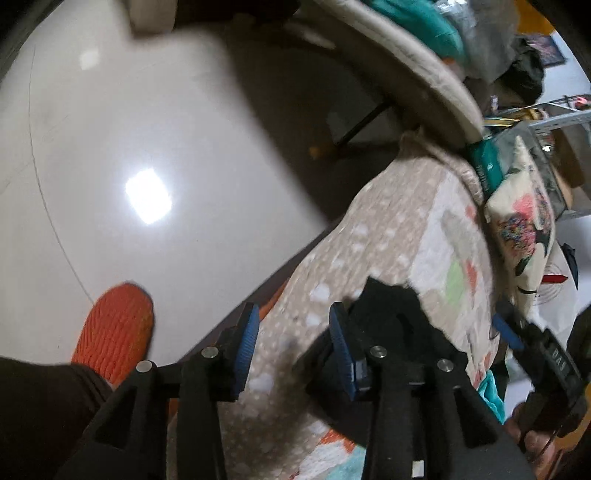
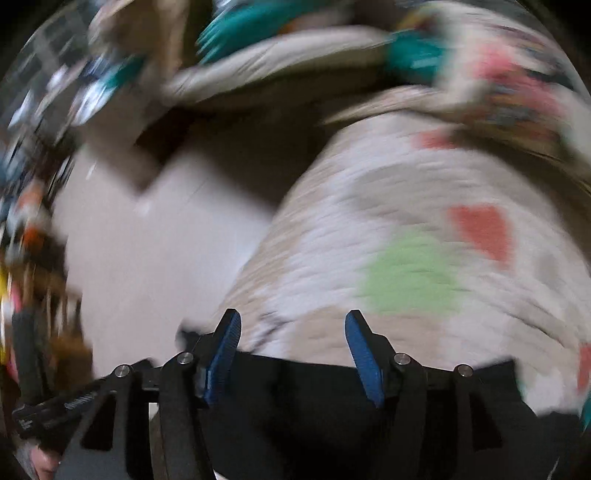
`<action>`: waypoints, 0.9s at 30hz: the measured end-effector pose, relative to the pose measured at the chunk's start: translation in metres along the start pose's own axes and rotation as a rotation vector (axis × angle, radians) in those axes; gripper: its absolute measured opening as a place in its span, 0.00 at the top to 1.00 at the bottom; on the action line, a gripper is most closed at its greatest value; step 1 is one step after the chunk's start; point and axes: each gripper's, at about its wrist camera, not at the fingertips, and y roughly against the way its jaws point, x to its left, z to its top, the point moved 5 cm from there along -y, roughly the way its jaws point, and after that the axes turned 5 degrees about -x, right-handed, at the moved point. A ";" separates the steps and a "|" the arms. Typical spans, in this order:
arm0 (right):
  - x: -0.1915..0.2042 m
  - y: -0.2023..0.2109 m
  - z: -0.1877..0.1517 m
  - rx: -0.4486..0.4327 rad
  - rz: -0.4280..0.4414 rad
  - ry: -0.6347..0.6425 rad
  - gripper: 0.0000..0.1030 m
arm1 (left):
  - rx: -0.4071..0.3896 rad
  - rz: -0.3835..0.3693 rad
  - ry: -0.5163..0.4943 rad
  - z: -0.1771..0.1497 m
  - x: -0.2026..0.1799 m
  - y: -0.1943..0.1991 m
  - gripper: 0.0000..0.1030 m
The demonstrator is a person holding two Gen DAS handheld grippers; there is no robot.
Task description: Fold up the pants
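Black pants (image 1: 391,310) lie on a beige patterned quilt (image 1: 388,229) on a bed. In the left wrist view my left gripper (image 1: 293,343) is open, its blue pads apart, just left of the pants' edge and above the quilt. The right gripper (image 1: 517,332) shows at the right edge of that view. In the blurred right wrist view my right gripper (image 2: 291,350) is open above the black pants (image 2: 314,406), which fill the bottom of the frame on the quilt (image 2: 406,221). Neither gripper holds cloth.
A glossy pale floor (image 1: 147,147) lies left of the bed. An orange slipper (image 1: 114,332) is on the floor near the bed edge. A printed cushion (image 1: 524,221) and heaped clothes (image 1: 424,22) sit at the far end of the bed.
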 end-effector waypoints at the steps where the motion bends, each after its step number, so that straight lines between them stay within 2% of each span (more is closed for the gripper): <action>1: -0.012 0.009 -0.002 -0.015 -0.004 -0.037 0.38 | -0.016 -0.003 -0.027 -0.001 -0.006 0.003 0.62; 3: -0.037 0.026 -0.011 -0.032 -0.012 -0.102 0.38 | -0.040 -0.030 -0.103 -0.006 -0.023 0.009 0.62; 5: -0.053 0.034 -0.026 -0.033 -0.005 -0.148 0.38 | -0.060 -0.062 -0.200 -0.013 -0.048 0.008 0.56; 6: -0.065 0.036 -0.036 -0.032 -0.002 -0.175 0.38 | -0.061 -0.076 -0.258 -0.019 -0.061 0.007 0.50; 9: -0.107 0.034 -0.068 0.004 0.027 -0.304 0.38 | -0.026 -0.054 -0.402 -0.039 -0.090 -0.013 0.48; 10: -0.121 0.032 -0.079 0.012 0.006 -0.339 0.38 | -0.003 -0.037 -0.419 -0.045 -0.092 -0.020 0.47; 11: -0.137 0.030 -0.090 0.019 -0.044 -0.361 0.38 | 0.044 -0.006 -0.430 -0.051 -0.091 -0.033 0.47; 12: -0.162 0.030 -0.103 0.024 -0.131 -0.380 0.38 | 0.099 0.032 -0.427 -0.057 -0.085 -0.046 0.47; 13: -0.182 0.034 -0.113 0.020 -0.184 -0.406 0.40 | 0.125 0.063 -0.420 -0.060 -0.080 -0.056 0.44; 15: -0.215 0.047 -0.129 -0.022 -0.138 -0.561 0.73 | 0.114 0.087 -0.381 -0.055 -0.072 -0.057 0.31; 17: -0.233 0.067 -0.136 -0.075 -0.155 -0.670 0.74 | 0.146 0.070 -0.321 -0.053 -0.065 -0.059 0.31; 18: -0.239 0.082 -0.137 -0.113 -0.217 -0.691 0.71 | 0.154 0.070 -0.293 -0.053 -0.062 -0.059 0.30; 19: -0.241 0.091 -0.135 -0.138 -0.268 -0.693 0.71 | 0.155 0.073 -0.279 -0.054 -0.060 -0.057 0.30; 20: -0.239 0.099 -0.130 -0.161 -0.299 -0.679 0.62 | 0.149 0.076 -0.274 -0.055 -0.059 -0.055 0.30; 22: -0.228 0.097 -0.115 -0.161 -0.261 -0.633 0.61 | 0.095 0.078 -0.283 -0.058 -0.062 -0.041 0.31; 24: -0.210 0.080 -0.093 -0.123 -0.222 -0.527 0.61 | 0.025 0.030 -0.368 -0.063 -0.079 -0.020 0.31; 27: -0.183 0.045 -0.065 -0.041 -0.218 -0.351 0.61 | -0.045 -0.032 -0.563 -0.083 -0.112 -0.005 0.31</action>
